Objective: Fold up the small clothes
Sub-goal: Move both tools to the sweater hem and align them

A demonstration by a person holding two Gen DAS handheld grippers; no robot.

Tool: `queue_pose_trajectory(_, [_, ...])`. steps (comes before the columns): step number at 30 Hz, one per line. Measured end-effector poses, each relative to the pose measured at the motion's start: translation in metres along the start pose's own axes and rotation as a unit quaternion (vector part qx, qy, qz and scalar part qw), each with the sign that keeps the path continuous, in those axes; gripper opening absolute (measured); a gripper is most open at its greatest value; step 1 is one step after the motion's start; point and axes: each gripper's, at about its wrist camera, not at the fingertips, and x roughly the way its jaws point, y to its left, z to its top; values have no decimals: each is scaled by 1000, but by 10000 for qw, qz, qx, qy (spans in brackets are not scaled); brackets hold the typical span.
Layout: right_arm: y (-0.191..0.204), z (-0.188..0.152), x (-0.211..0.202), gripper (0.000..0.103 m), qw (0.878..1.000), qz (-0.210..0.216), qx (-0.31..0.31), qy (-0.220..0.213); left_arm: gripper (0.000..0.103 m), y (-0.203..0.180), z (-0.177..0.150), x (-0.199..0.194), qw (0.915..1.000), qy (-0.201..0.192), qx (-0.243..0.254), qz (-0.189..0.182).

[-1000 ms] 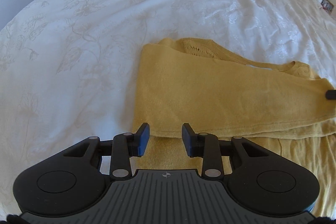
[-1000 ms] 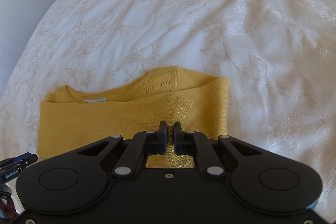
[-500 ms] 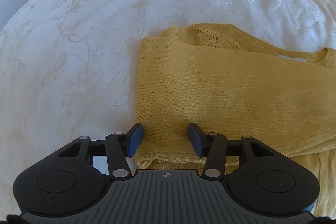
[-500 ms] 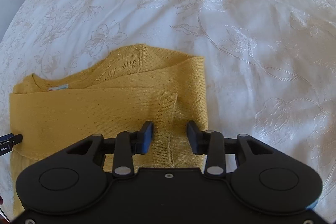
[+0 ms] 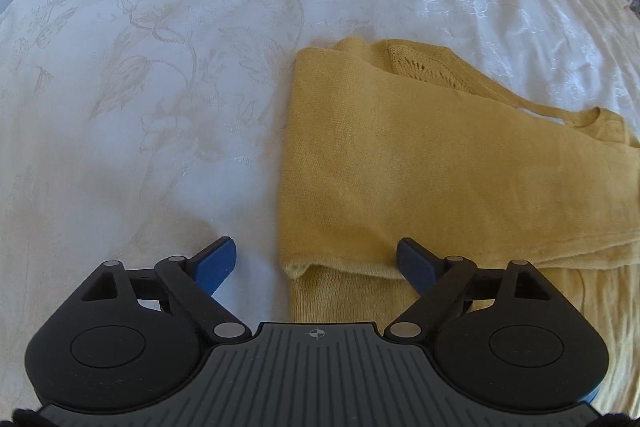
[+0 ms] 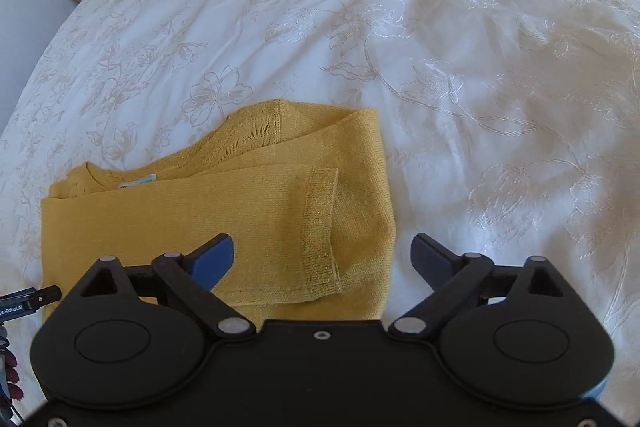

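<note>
On the bed (image 5: 160, 67), the sweater (image 5: 440, 179) lay at twelve o'clock, long axis three-to-nine; left tongs (image 5: 316, 261) and right tongs (image 6: 322, 257) gaped wide, empty, equally near.

White floral bedspread (image 6: 460, 75); folded yellow sweater (image 6: 224, 215) flat on it.

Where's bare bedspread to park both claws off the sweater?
Left claw: bare bedspread left of the yellow sweater. Right claw: open bedspread right of the sweater's folded edge, and beyond its top. Crowded only between the claws, over the folded sleeve cuff.
</note>
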Motion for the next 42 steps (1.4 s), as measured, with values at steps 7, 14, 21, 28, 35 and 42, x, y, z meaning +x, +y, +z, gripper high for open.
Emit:
queue_pose_trajectory(7, [9, -39, -24, 102, 9999, 60, -7, 104, 89, 1, -43, -30, 9997, 103, 86, -208])
queue_pose_trajectory(14, [19, -97, -39, 102, 9988, 69, 34, 488, 89, 11, -87, -45, 9982, 387, 244, -384])
queue_pose_trajectory(21, [14, -149, -45, 102, 9958, -224, 339, 821, 95, 17, -122, -34, 9957, 723, 426, -398])
queue_pose_trajectory(28, [-1, -186, -49, 102, 9909, -655, 672, 969, 103, 18, -124, -20, 9944, 752, 535, -511])
queue_pose_trajectory(35, [-11, -198, -46, 103, 9904, -748, 702, 930, 103, 13, -138, -23, 9971, 460, 515, -307])
queue_pose_trajectory(42, [-7, -202, -42, 103, 9937, -637, 316, 872, 103, 2, -159, -30, 9991, 83, 417, -71])
